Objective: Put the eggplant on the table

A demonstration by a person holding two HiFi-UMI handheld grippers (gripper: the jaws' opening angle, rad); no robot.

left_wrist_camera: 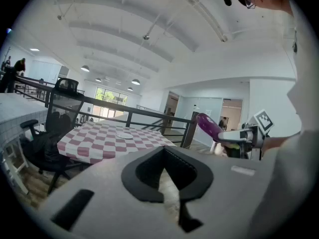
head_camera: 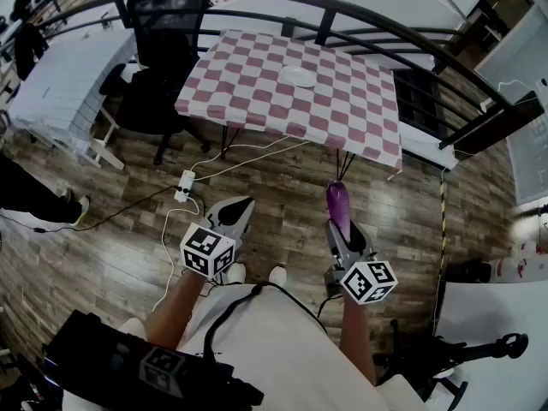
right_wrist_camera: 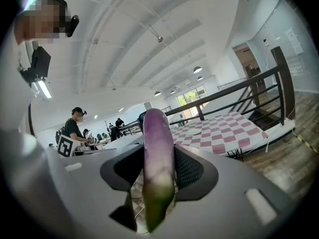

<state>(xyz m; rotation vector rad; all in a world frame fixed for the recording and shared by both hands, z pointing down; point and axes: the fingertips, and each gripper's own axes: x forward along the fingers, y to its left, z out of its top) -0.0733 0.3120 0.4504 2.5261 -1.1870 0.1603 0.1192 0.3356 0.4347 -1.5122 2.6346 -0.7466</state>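
**Operator:** What did my right gripper have?

**Spotter:** Your right gripper (head_camera: 341, 228) was clamped on a long purple eggplant with a green stem end (head_camera: 337, 204). In the right gripper view its jaws stood wide. The black pads pressed the eggplant (right_wrist_camera: 158, 153) from both sides near the green end, and the purple end stuck out past the tips toward twelve o'clock.

**Operator:** And the left gripper?

**Spotter:** Your left gripper (head_camera: 240, 208) carried nothing. In the left gripper view its jaws stood a little apart, with only the brown wood-plank floor (head_camera: 282, 178) showing in the gap. It sat at nine o'clock from the right one, well apart.

**Operator:** Where was the table?

**Spotter:** The rectangular table under a pink-and-white checked cloth (head_camera: 248, 101) stood at twelve o'clock from both grippers. It was well apart from the eggplant, which you held over the floor. A small white plate (head_camera: 298, 76) lay on the cloth toward its far edge. A black office chair (head_camera: 158, 50) stood at nine o'clock from the table. A black metal railing (head_camera: 377, 20) curved past its twelve o'clock side. A white power strip (head_camera: 185, 187) lay on the floor at ten o'clock from your left gripper.
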